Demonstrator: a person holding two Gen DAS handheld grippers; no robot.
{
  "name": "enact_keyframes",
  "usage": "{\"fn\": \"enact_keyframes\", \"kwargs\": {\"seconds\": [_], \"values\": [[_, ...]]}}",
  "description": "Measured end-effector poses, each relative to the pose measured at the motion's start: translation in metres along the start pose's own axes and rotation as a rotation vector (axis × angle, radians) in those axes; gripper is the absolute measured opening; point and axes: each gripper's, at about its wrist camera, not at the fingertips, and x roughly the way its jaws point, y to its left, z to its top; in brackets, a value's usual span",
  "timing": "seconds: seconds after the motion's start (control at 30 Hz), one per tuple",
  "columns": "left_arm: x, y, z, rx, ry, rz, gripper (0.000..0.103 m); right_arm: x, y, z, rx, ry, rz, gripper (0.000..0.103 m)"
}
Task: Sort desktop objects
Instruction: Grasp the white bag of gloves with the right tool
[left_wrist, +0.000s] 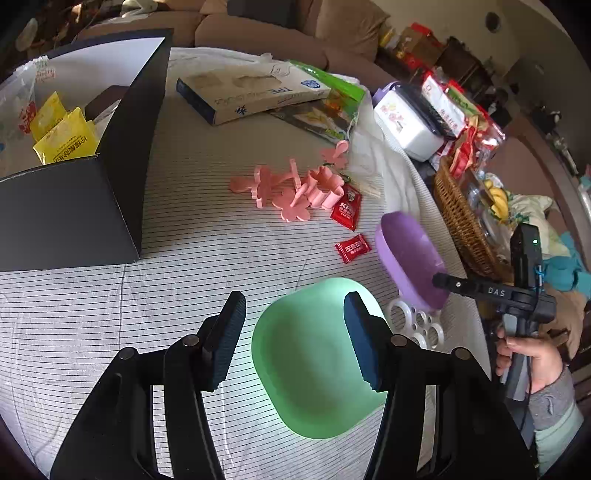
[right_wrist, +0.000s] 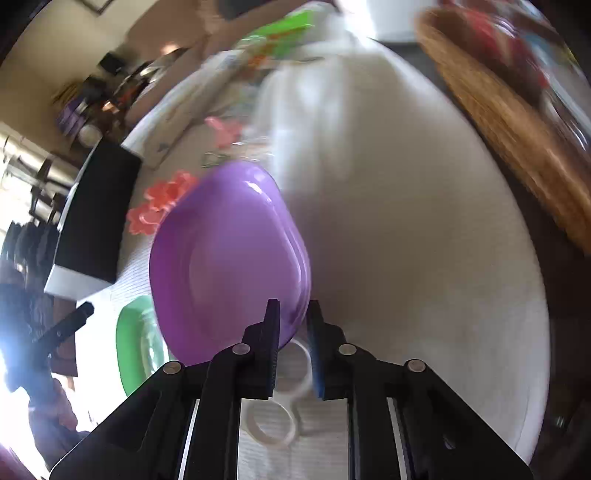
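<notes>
**Two hand-held grippers over a striped tablecloth: purple bowl gripped, green bowl between released fingers**

*Left wrist view.* The left gripper (left_wrist: 295, 334) stands with its fingers apart and released. The green bowl (left_wrist: 314, 369) lies on the striped tablecloth (left_wrist: 184, 266) between and just beyond the two fingers; the right finger overlaps the bowl's rim in the picture, but whether it touches the bowl cannot be told, and the left finger is clear of it. Beyond the right finger, the purple bowl (left_wrist: 406, 258) is tilted up on its edge, with the tip of the right gripper (left_wrist: 443, 280) at its lower rim. A person's hand (left_wrist: 524, 358) holds that gripper's handle at the far right. A white ring holder (left_wrist: 417, 325) lies just beside the right finger, under the purple bowl. Ahead of the fingers lie two red packets (left_wrist: 349, 225) and, farther on, a cluster of pink moulds (left_wrist: 295, 188). A black box (left_wrist: 92, 177) with yellow packets inside stands ahead and to the left. A wicker basket (left_wrist: 461, 221) sits well to the right.

*Right wrist view.* The picture is blurred by motion. The right gripper (right_wrist: 293, 332) has its fingers nearly together, clenched on the near rim of the purple bowl (right_wrist: 225, 258), which rises tilted ahead of and to the left of the fingers. The white ring holder (right_wrist: 280, 406) lies below, between the fingers. The green bowl (right_wrist: 136, 343) is well to the left, and the wicker basket (right_wrist: 517, 122) ahead to the right.
</notes>
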Motion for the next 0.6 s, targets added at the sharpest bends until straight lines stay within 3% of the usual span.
{"fn": "enact_keyframes", "kwargs": {"seconds": [0.1, 0.2, 0.33, 0.43, 0.6], "values": [[-0.002, 0.001, 0.0, -0.004, -0.004, -0.006, 0.052, -0.014, -0.005, 0.003, -0.005, -0.039, -0.06, 0.053], [-0.003, 0.003, 0.001, -0.015, -0.008, -0.02, 0.052, -0.026, 0.0, 0.017, -0.031, -0.093, -0.077, 0.057], [-0.003, 0.0, 0.002, -0.007, -0.017, -0.037, 0.052, -0.029, 0.012, 0.056, -0.071, -0.183, -0.124, 0.071], [-0.003, -0.005, 0.003, 0.004, -0.024, -0.051, 0.052, -0.013, 0.02, 0.098, -0.1, -0.223, -0.16, 0.079], [0.0, -0.01, 0.008, 0.012, -0.021, -0.064, 0.052, 0.029, 0.032, 0.156, -0.173, -0.214, -0.271, 0.08]]}}
